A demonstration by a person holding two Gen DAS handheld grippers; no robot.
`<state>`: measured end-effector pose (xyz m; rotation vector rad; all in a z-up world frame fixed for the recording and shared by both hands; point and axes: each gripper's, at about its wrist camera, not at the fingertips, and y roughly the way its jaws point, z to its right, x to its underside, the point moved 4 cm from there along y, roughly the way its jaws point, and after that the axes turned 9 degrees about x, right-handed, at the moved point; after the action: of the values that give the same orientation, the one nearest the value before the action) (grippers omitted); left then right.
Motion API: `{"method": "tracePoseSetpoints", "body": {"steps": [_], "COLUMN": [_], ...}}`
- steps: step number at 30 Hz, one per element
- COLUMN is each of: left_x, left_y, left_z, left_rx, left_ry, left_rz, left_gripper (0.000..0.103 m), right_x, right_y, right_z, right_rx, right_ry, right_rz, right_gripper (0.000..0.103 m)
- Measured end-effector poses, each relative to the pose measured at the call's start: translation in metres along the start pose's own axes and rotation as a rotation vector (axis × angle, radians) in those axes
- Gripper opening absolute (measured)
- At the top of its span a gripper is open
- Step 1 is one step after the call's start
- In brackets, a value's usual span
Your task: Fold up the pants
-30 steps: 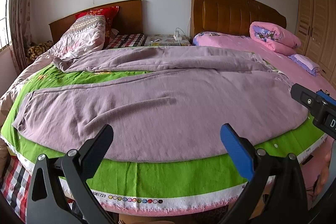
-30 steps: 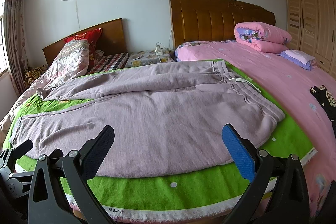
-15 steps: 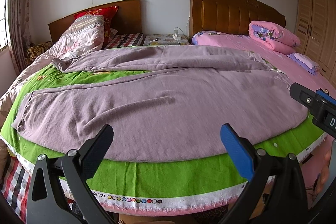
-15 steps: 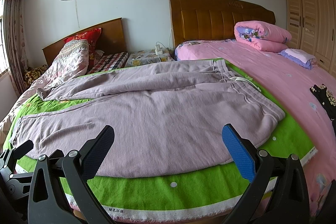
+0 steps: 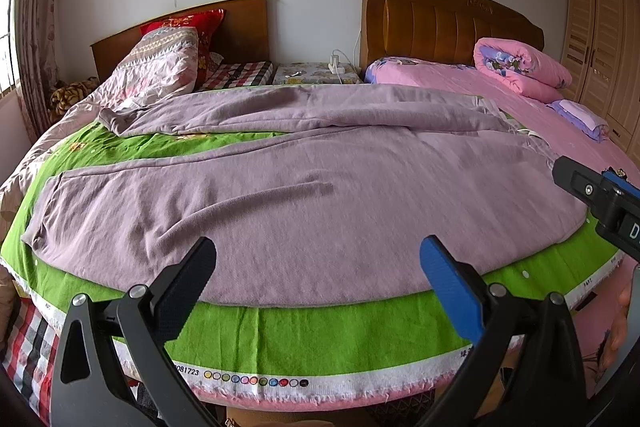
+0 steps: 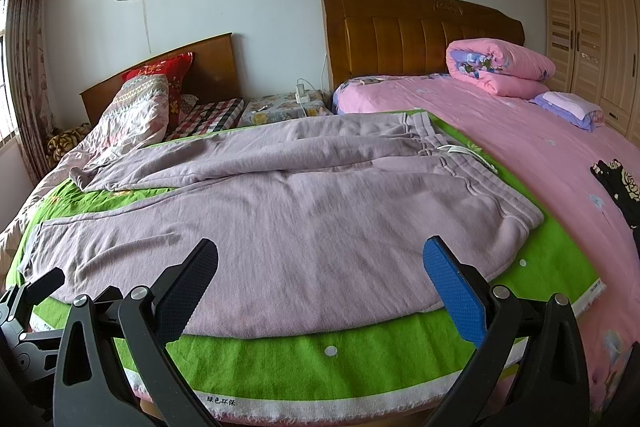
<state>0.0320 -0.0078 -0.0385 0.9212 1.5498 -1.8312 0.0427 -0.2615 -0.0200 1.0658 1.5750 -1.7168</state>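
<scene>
Mauve sweatpants lie spread on a green cloth over the bed, waistband with a white drawstring at the right, legs running left, the far leg rumpled. My left gripper hovers open over the near edge of the pants, holding nothing. My right gripper is also open and empty above the near hem edge, closer to the waistband. The right gripper's body shows at the left wrist view's right edge; the left one shows at the right wrist view's left edge.
A pink bed with a rolled pink quilt lies to the right. A patterned quilt and red pillow sit back left. A bedside stand sits between the headboards. A wardrobe stands far right.
Both grippers have barely drifted; the pants lie as they did, and both stay open.
</scene>
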Motion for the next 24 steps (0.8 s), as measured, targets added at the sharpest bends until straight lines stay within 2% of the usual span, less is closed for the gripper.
{"method": "tracePoseSetpoints", "body": {"steps": [24], "left_x": [0.0033], "left_y": [0.0024], "left_z": [-0.0058], "left_rx": [0.006], "left_ry": [-0.009], "left_rz": [-0.026], "left_gripper": [0.102], "right_x": [0.0068], "right_y": [0.0024], "right_z": [-0.0019], "right_rx": [-0.001], "right_ry": [-0.001], "right_rz": [-0.007], "right_gripper": [0.099]}}
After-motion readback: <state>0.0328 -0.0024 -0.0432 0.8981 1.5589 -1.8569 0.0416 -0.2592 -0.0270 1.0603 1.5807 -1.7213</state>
